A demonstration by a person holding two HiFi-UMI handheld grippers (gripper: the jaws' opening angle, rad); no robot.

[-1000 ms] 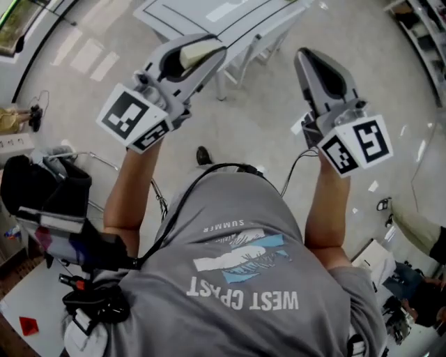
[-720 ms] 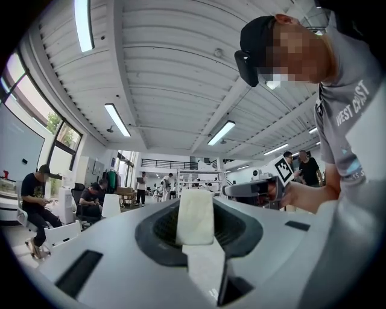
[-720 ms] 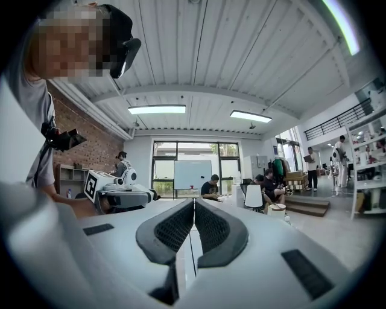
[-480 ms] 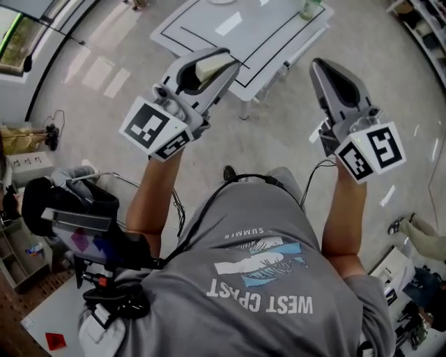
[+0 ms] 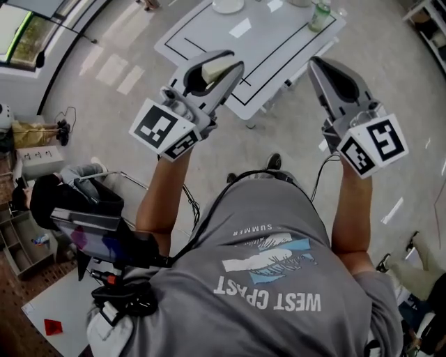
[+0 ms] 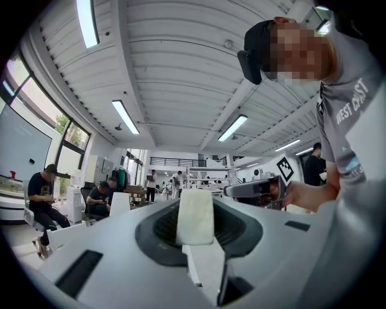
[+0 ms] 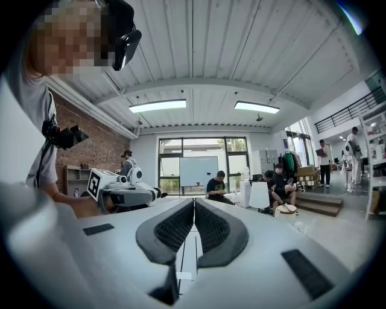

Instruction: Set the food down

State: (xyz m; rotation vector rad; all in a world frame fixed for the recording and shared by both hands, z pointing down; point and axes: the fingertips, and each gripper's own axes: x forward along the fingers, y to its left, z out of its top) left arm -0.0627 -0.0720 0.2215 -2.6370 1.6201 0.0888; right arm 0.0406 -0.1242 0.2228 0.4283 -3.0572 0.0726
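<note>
In the head view my left gripper (image 5: pixel 230 68) is held up in the air, shut on a pale, cream-coloured piece of food (image 5: pixel 211 69). The left gripper view shows the same food (image 6: pixel 195 216) as an upright block clamped between the jaws. My right gripper (image 5: pixel 318 64) is raised beside it, shut and holding nothing; in its own view the jaws (image 7: pixel 194 208) meet along a thin line. Each gripper shows in the other's view: the right gripper (image 6: pixel 256 188) and the left gripper (image 7: pixel 123 194). Both hang short of the white table (image 5: pixel 279 38).
The table has black outlines, a white plate (image 5: pixel 228 5) and a green bottle (image 5: pixel 318 15) at its far side. A black bag on a cart (image 5: pixel 73 202) stands at my left. Several people sit in the background (image 7: pixel 217 187).
The table has come closer and further into the head view. Both grippers stay raised, the left still shut on the food.
</note>
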